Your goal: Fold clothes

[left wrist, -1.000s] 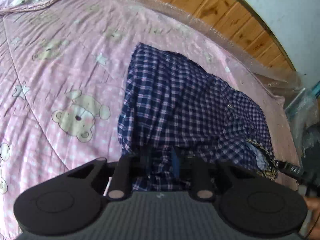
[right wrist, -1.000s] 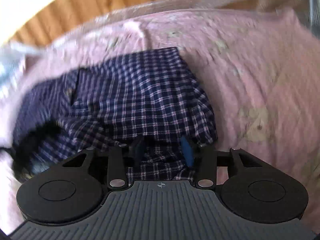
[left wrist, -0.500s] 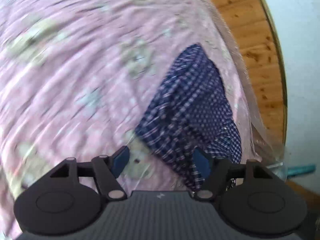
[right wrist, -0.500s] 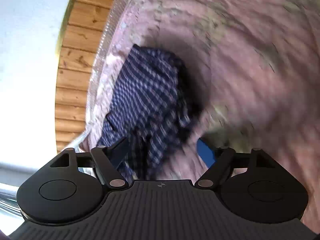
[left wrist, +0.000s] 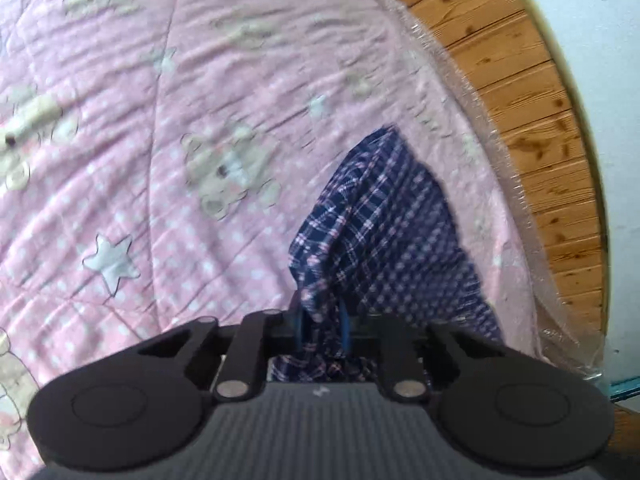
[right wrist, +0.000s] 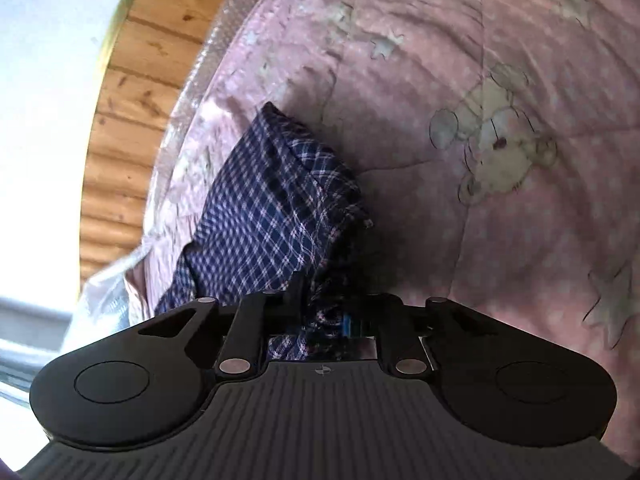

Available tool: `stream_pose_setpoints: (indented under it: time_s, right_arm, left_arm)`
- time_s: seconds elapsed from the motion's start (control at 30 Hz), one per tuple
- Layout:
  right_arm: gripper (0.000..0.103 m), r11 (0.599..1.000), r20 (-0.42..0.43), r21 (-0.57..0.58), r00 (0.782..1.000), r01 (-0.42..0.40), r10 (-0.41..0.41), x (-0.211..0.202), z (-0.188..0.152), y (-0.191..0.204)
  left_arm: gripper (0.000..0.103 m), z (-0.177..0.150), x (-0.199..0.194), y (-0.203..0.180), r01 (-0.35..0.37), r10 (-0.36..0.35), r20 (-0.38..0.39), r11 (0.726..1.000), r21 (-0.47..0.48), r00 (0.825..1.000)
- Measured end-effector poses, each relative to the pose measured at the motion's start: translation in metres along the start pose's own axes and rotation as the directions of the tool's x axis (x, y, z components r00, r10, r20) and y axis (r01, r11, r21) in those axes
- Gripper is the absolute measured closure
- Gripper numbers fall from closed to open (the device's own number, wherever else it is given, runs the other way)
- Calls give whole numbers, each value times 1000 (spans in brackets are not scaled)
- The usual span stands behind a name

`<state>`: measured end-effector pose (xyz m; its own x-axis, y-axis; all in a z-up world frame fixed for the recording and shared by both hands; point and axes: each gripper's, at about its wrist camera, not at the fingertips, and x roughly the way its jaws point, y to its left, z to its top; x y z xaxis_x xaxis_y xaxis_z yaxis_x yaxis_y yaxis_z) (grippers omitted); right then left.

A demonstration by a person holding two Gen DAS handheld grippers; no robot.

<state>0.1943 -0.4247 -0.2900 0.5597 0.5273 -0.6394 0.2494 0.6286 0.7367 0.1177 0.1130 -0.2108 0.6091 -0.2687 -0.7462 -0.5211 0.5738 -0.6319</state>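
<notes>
A navy plaid garment (left wrist: 384,232) lies bunched on the pink quilt (left wrist: 200,80) near the bed's edge. My left gripper (left wrist: 320,326) has its jaws closing, and the blue pads pinch a fold of the plaid cloth between them. In the right wrist view the same garment (right wrist: 272,216) rises as a crumpled ridge. My right gripper (right wrist: 320,316) is also closing its jaws, with a bunched corner of the cloth pressed between the fingers. The cloth under both gripper bodies is hidden.
The quilt (right wrist: 480,200) carries bear and star prints. A clear plastic cover (left wrist: 516,216) runs along the bed's edge. Beyond it stand wooden planks (left wrist: 544,128) and a white wall (left wrist: 608,80). Wood (right wrist: 124,128) and bright wall also fill the right wrist view's left side.
Both grippers stood open wide half a second ago, beside the garment. Now both have rolled, come in and closed on folds of the plaid cloth, which looks more bunched than a second ago.
</notes>
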Motion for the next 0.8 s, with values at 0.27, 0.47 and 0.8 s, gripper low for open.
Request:
stream_pose_setpoints:
  time_s: [0.27,0.47,0.8]
  right_arm:
    - [94,995,112,-95,993,-28,38,-67,-26,45]
    - [92,993,161,-121,987,9,11,-101,-149,119]
    - [77,930,-296,-337,954,-146,42,-32,-287,188]
  left_arm:
    - [91,75,-28,-67,183,-178,-43,956,228,983]
    - [93,157,-3,-106,240,-189,-152,842,483,970]
    - [64,183,-42,-39,268,-231,-136,868,419,963]
